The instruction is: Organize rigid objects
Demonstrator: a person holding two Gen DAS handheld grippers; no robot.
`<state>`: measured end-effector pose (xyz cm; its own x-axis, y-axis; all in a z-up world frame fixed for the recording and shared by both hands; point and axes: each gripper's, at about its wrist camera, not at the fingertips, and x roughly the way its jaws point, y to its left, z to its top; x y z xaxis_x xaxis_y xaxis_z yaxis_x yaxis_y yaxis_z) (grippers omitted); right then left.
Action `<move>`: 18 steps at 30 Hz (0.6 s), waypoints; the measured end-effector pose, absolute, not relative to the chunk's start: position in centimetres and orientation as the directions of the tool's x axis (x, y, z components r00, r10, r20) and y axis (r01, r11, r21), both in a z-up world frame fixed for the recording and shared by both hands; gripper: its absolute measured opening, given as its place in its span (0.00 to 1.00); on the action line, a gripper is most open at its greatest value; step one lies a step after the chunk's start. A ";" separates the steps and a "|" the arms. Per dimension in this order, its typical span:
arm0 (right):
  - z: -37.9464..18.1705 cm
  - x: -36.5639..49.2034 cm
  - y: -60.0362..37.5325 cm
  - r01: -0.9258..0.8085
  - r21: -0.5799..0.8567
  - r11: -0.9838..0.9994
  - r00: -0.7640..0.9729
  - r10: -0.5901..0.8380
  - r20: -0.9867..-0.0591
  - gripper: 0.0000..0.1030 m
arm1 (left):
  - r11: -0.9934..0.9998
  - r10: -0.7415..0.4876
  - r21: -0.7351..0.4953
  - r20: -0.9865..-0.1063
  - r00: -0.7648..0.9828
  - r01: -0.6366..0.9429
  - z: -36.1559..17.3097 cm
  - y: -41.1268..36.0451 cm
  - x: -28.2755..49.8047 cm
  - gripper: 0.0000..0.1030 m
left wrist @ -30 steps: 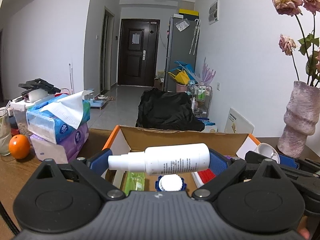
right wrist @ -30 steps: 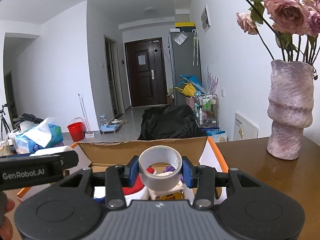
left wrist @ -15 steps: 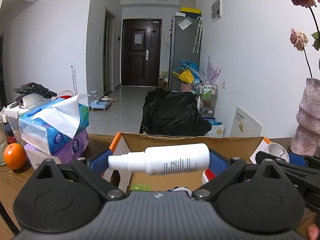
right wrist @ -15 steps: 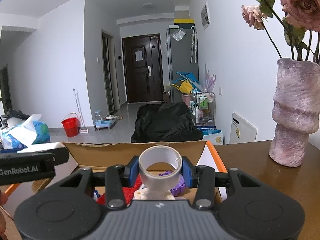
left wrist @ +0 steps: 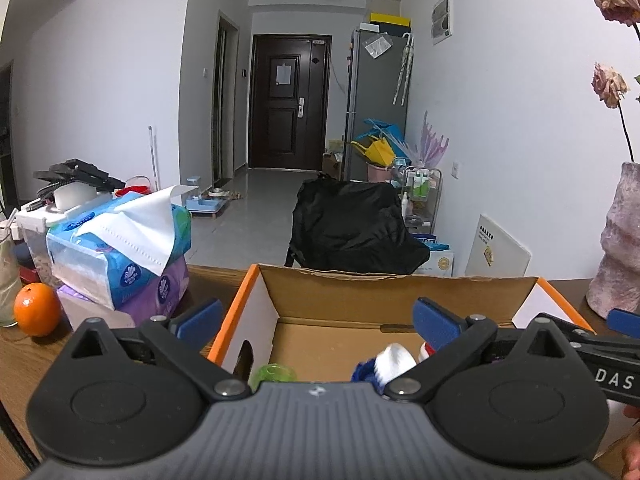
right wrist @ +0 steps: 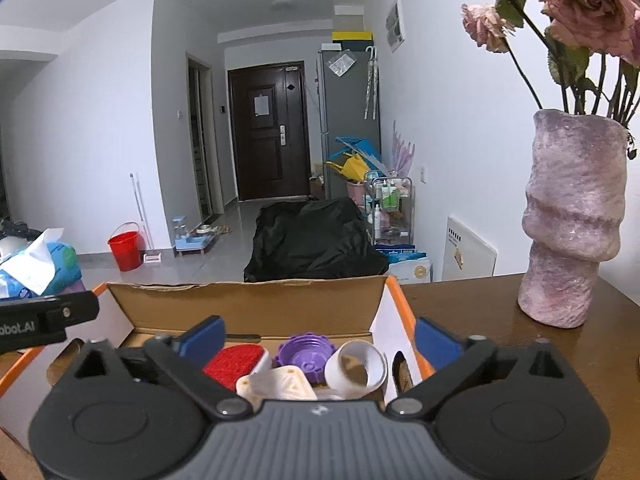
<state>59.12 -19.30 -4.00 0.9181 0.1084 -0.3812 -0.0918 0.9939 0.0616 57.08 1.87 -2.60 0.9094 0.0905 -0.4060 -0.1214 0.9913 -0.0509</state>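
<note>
Right wrist view is showing the right gripper (right wrist: 318, 334) hanging over the cardboard box (right wrist: 244, 300) with its blue pads spread wide and nothing between them. Just below and ahead of those pads, the tape roll (right wrist: 356, 368) is lying tilted inside the box, touching the purple lid (right wrist: 306, 356), with the red brush (right wrist: 236, 360) toward the left pad and a white plastic part (right wrist: 276, 386) nearest the camera.

In the left wrist view the left gripper (left wrist: 318, 320) is likewise standing open and empty over the same box; below its right pad a white bottle (left wrist: 394, 362) is lying beside something blue, and a green item (left wrist: 274, 372) is sitting nearer the left pad.

The risk, as I judge it, is coming from the withdrawal: both tools are crowding one box, so a careless lift could be knocking them together or catching the box's near wall. A wide swing to the right could be clipping the vase (right wrist: 572, 220), which looks top-heavy.
</note>
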 end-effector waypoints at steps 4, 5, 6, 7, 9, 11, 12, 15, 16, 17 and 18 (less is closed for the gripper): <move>-3.7 58.9 -19.4 -0.092 0.067 0.993 0.920 0.111 -0.377 1.00 | 0.991 0.096 -0.048 -0.396 0.913 -0.125 -2.3 2.2 56.7 1.00; -3.6 58.8 -19.4 -0.091 0.069 0.993 0.920 0.110 -0.375 1.00 | 0.991 0.097 -0.047 -0.392 0.915 -0.126 -2.3 2.2 56.5 1.00; -3.5 58.6 -19.5 -0.092 0.073 0.993 0.921 0.112 -0.372 1.00 | 0.991 0.099 -0.047 -0.389 0.916 -0.127 -2.2 2.3 56.4 1.00; -3.4 58.4 -19.5 -0.094 0.074 0.993 0.923 0.114 -0.369 1.00 | 0.991 0.099 -0.047 -0.384 0.918 -0.126 -2.1 2.3 56.1 1.00; -3.2 58.0 -19.6 -0.094 0.073 0.993 0.925 0.115 -0.361 1.00 | 0.991 0.095 -0.050 -0.377 0.921 -0.123 -1.8 2.4 55.7 1.00; -3.0 57.5 -19.7 -0.092 0.071 0.993 0.927 0.111 -0.358 1.00 | 0.991 0.095 -0.052 -0.370 0.924 -0.123 -1.6 2.5 55.1 1.00; -2.9 57.1 -19.7 -0.092 0.069 0.993 0.927 0.110 -0.357 1.00 | 0.991 0.092 -0.054 -0.366 0.926 -0.120 -1.5 2.5 54.8 1.00; -2.5 56.0 -19.9 -0.093 0.066 0.994 0.929 0.110 -0.354 1.00 | 0.991 0.094 -0.052 -0.353 0.931 -0.119 -1.1 2.5 53.7 1.00; -2.4 55.6 -19.9 -0.095 0.062 0.993 0.929 0.111 -0.353 1.00 | 0.992 0.094 -0.049 -0.350 0.932 -0.119 -1.0 2.5 53.2 1.00; -2.3 55.1 -20.0 -0.097 0.059 0.994 0.930 0.111 -0.350 1.00 | 0.992 0.093 -0.048 -0.346 0.934 -0.117 -0.8 2.5 52.7 1.00; -2.1 54.4 -20.1 -0.097 0.056 0.994 0.932 0.111 -0.345 1.00 | 0.992 0.090 -0.050 -0.342 0.935 -0.114 -0.6 2.6 52.2 1.00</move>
